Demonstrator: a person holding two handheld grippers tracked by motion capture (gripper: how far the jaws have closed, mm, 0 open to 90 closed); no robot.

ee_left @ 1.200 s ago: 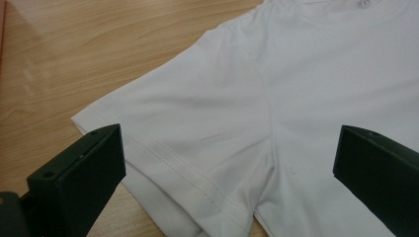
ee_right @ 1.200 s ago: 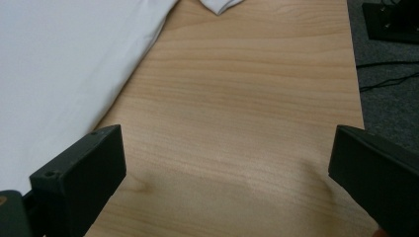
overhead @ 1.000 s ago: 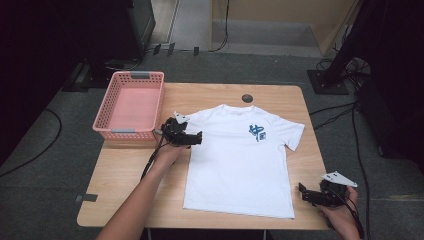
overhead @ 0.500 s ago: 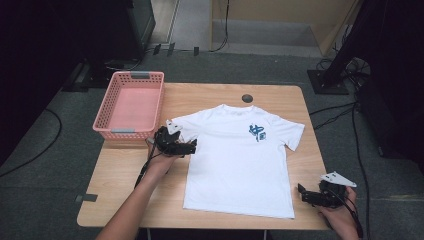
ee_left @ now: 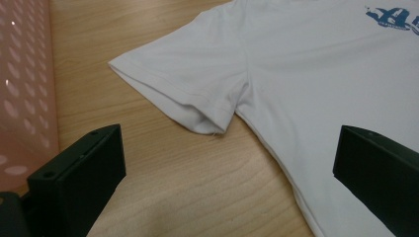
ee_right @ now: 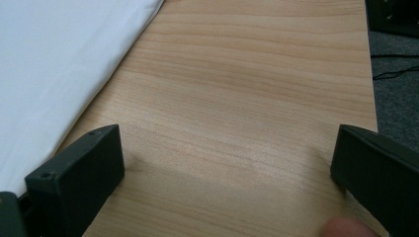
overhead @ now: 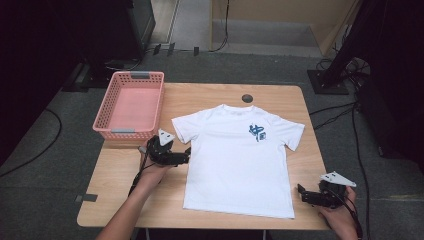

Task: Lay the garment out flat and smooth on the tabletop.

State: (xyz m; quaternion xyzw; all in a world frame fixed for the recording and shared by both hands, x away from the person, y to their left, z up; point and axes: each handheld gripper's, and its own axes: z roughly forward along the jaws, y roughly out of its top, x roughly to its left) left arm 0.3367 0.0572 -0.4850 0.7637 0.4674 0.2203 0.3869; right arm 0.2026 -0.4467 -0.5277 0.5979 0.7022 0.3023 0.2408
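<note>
A white t-shirt [overhead: 239, 157] with a small blue chest print [overhead: 256, 132] lies flat, front up, on the wooden table [overhead: 220, 95]. My left gripper [overhead: 186, 156] hovers open beside the shirt's left edge, just below the left sleeve [ee_left: 185, 89]; nothing is between its jaws. In the left gripper view the shirt's side seam [ee_left: 276, 148] runs between the jaws. My right gripper [overhead: 301, 193] stands open at the front right of the table, just right of the shirt's bottom hem corner. The shirt's edge [ee_right: 64, 74] lies at the left of the right gripper view.
A pink plastic basket [overhead: 131, 104] stands at the table's back left, its wall [ee_left: 22, 89] close to my left gripper. A small dark round disc [overhead: 246, 98] sits near the back edge. Cables and dark stands are on the floor around the table.
My left gripper has moved toward the person along the shirt's left side, from the sleeve to just below it. The right gripper has hardly moved.
</note>
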